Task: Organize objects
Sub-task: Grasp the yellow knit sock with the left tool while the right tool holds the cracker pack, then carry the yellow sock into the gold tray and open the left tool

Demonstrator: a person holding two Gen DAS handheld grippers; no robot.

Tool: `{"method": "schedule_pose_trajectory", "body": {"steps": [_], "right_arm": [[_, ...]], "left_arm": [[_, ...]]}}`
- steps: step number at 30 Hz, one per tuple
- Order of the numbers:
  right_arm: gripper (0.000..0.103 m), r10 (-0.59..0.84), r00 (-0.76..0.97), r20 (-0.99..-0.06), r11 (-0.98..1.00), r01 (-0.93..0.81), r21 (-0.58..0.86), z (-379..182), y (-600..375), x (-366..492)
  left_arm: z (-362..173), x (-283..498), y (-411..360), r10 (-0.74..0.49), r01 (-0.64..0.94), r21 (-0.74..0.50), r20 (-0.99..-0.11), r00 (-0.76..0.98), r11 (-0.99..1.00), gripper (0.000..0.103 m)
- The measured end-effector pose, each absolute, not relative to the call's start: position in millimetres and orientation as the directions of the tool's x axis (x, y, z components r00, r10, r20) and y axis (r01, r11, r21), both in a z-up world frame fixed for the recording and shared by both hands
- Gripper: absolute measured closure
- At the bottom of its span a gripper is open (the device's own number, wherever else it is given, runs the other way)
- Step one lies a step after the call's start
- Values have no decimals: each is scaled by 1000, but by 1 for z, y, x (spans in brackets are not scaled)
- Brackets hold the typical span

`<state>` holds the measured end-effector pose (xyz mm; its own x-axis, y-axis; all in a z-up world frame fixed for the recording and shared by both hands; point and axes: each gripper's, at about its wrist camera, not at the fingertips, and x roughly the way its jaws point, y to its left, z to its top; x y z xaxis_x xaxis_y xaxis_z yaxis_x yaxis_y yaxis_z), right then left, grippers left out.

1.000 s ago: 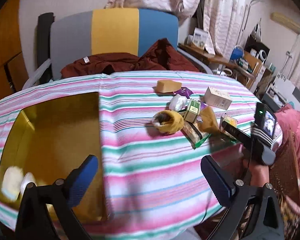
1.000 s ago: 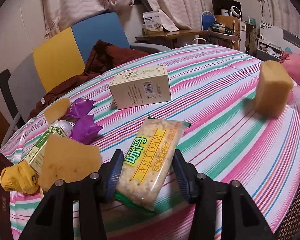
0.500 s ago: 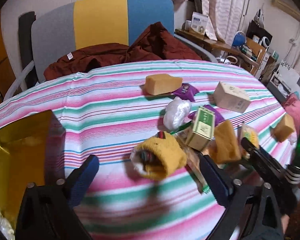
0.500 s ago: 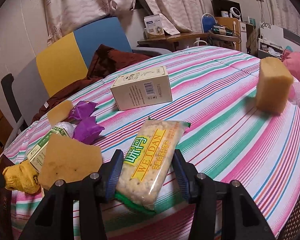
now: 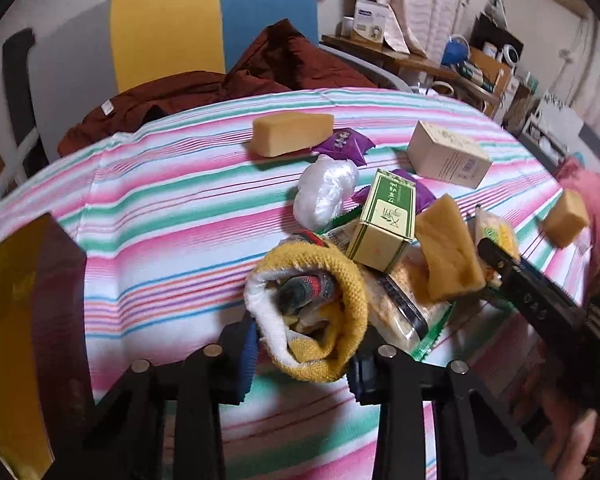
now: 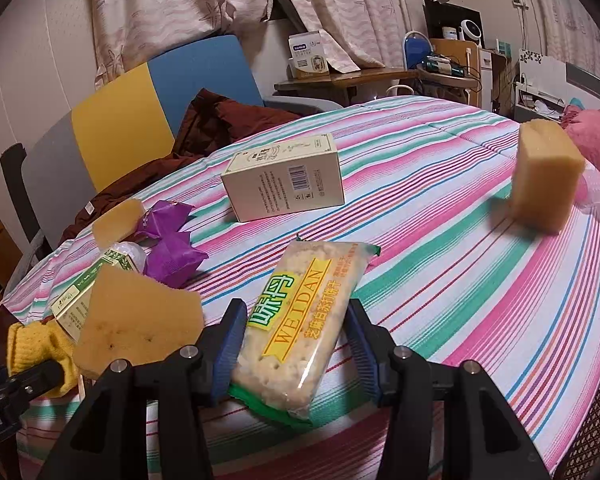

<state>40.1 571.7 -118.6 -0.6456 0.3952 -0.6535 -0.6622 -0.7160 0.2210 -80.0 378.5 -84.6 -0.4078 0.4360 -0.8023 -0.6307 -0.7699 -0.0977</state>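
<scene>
Against the yellow sock roll (image 5: 312, 308), green box (image 5: 386, 224) and sponge (image 5: 448, 252)

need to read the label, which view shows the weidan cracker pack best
The right wrist view: the cracker pack lies label-up between the right gripper fingers. The left wrist view shows only a sliver of it behind a sponge.

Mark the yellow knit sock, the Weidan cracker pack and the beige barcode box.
yellow knit sock (image 5: 340, 280), left wrist view, on its knit cuff.
Weidan cracker pack (image 6: 296, 320), right wrist view, on the label.
beige barcode box (image 6: 288, 188), right wrist view, on the barcode side.
</scene>
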Motion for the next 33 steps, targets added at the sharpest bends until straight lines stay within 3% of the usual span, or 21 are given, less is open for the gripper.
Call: {"method": "schedule_pose_trajectory", "body": {"steps": [7, 22, 33], "right_arm": [[52, 405, -636, -656, -718, -666, 202, -118, 570, 39], [52, 424, -618, -662, -719, -674, 168, -117, 568, 36], [55, 481, -600, -640, -705, -698, 124, -112, 559, 43]], "left_arm": [[-67, -70, 343, 503, -585, -221, -779, -376, -780, 67], [-29, -39, 257, 561, -549, -285, -703, -438, -786, 67], [-34, -61, 180, 473, -411, -276, -706, -526, -869, 67]]}}
